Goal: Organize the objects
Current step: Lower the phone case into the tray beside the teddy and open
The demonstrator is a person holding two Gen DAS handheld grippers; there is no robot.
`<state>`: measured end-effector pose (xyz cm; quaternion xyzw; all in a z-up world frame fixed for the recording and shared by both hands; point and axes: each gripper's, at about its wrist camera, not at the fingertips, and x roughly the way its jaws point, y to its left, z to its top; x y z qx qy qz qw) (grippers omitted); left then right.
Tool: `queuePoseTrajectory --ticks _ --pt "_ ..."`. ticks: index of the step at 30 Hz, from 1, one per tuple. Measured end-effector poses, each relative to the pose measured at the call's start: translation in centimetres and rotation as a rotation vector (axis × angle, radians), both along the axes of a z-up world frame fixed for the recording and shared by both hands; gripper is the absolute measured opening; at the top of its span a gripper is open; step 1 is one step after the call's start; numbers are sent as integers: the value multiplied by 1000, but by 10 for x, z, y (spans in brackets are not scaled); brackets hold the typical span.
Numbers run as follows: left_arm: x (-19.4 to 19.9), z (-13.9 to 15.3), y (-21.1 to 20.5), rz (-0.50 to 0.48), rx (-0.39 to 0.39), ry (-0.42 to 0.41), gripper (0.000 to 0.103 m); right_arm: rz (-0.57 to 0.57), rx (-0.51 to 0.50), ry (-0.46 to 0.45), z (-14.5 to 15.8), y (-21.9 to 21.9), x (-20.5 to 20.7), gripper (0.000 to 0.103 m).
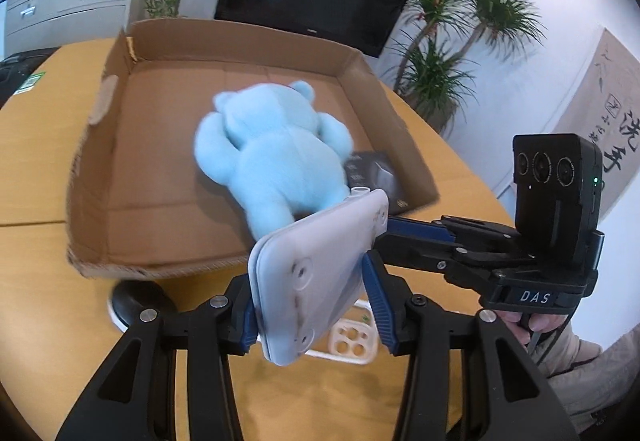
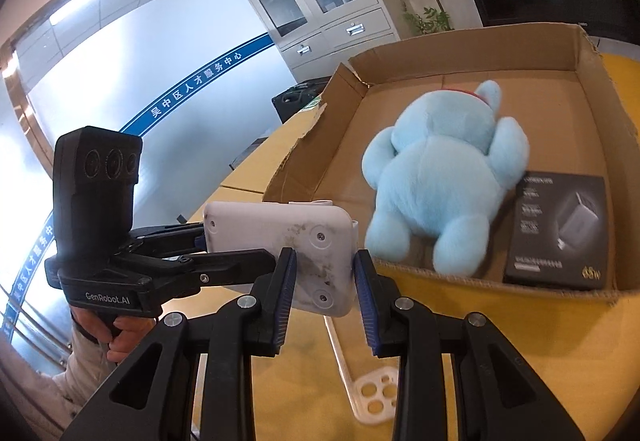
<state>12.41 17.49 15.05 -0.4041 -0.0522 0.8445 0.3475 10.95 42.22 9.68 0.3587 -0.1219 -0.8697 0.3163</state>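
Item: white plastic device (image 1: 320,273), flat, rigid, rounded corners, screw bosses on the back; held in the air over the tabletop (image 1: 36,241), just short of the cardboard box (image 1: 96,169) holding a blue plush toy (image 1: 276,153) and a black carton (image 2: 560,229). Left gripper (image 1: 312,305) and right gripper (image 2: 324,293) each clench one end. Handling, judged: light, stiff, smooth and slip-prone; best gripped across the short edges.

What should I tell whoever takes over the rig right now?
Left gripper shut on one end of the white device. Right gripper shut on its other end. Device held above the table, near side of the cardboard box.
Done: blue plush toy and black carton lie in the box.
Left: device into the box, then probably the clear phone case on the table.
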Motion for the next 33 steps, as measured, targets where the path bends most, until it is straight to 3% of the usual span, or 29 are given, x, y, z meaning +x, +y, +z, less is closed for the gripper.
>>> queuePoseTrajectory --ticks 17,26,29,33 --pt "-80 -28 -40 72 29 -117 41 -7 13 -118 -28 -47 -92 28" --pt "-99 -51 -53 82 30 -181 40 -14 70 -160 -43 -66 -109 28" --pt "-100 -56 -53 59 47 -200 36 18 74 -175 -48 -75 -114 24" --pt "-101 -56 -51 71 16 -187 36 -13 166 -141 -48 -86 -113 24"
